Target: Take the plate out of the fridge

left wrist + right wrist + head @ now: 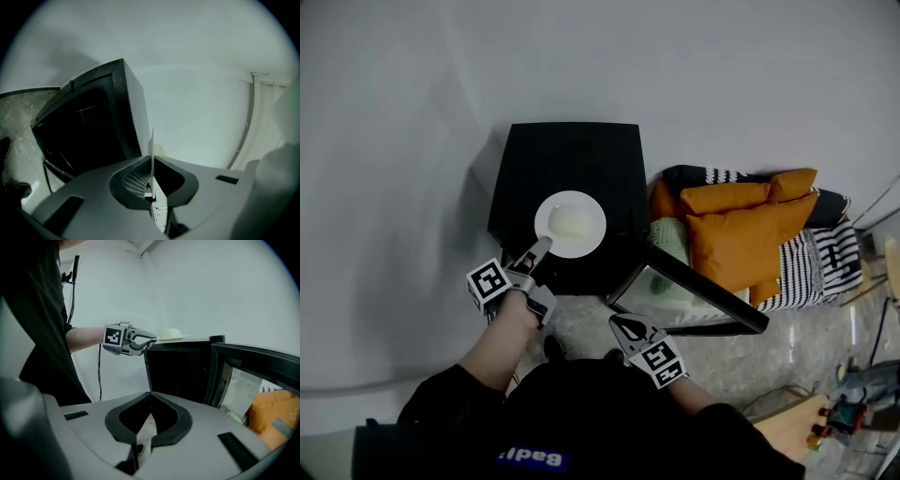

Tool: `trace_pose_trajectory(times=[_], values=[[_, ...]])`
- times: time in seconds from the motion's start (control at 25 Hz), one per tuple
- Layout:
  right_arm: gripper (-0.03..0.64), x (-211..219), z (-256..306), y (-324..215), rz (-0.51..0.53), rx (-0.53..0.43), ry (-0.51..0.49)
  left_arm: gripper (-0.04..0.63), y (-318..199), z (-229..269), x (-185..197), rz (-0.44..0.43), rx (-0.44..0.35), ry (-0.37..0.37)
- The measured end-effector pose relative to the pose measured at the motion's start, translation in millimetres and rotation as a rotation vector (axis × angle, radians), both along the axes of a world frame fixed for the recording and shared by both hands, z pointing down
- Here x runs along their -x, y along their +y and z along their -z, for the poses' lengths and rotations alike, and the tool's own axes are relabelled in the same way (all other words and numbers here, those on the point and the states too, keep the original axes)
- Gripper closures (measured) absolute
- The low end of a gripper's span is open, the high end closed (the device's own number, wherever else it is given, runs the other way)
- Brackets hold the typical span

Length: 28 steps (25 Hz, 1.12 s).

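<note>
White plate lay level over the black fridge, rim pinched in the jaws of my left gripper, right gripper pressed shut on nothing; I judged holding it flat would spare the pale food.

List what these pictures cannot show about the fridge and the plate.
- Fridge interior: black shadow in both gripper views; the head view sees only its top.
- Pale food on the plate: too small in the head view; the left gripper view shows the plate edge-on.
- Colourful objects, head view's lower right: tiny, cut by the edge.
</note>
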State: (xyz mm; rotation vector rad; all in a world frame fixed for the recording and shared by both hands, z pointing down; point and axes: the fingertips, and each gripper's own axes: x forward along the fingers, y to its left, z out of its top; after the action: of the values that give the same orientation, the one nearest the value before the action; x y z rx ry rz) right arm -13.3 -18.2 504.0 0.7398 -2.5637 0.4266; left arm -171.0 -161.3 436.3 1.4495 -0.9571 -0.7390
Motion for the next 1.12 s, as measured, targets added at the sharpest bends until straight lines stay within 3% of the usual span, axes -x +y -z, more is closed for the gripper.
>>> trace_pose_trajectory(times=[0.44, 0.72, 0.88, 1.0, 1.12], values=[[0.608, 2, -4, -9, 0.010, 0.019, -0.010, 0.569, -27, 2, 5, 0.077, 0.020, 0.030], [0.608, 2, -5, -15, 0.008, 0.028, -0.028, 0.569, -32, -1, 2, 0.078, 0.050, 0.009], [0.608, 1, -5, -16, 0.015, 0.032, -0.046, 0.568, -32, 1, -2, 0.040, 0.042, -0.094], [0.607, 2, -3, -16, 0.022, 0.029, -0.061, 0.480, -33, 3, -6, -0.001, 0.027, -0.189], [0.607, 1, 0, -16, 0.031, 0.028, -0.073, 0.459, -32, 5, -8, -0.030, 0.015, -0.250]])
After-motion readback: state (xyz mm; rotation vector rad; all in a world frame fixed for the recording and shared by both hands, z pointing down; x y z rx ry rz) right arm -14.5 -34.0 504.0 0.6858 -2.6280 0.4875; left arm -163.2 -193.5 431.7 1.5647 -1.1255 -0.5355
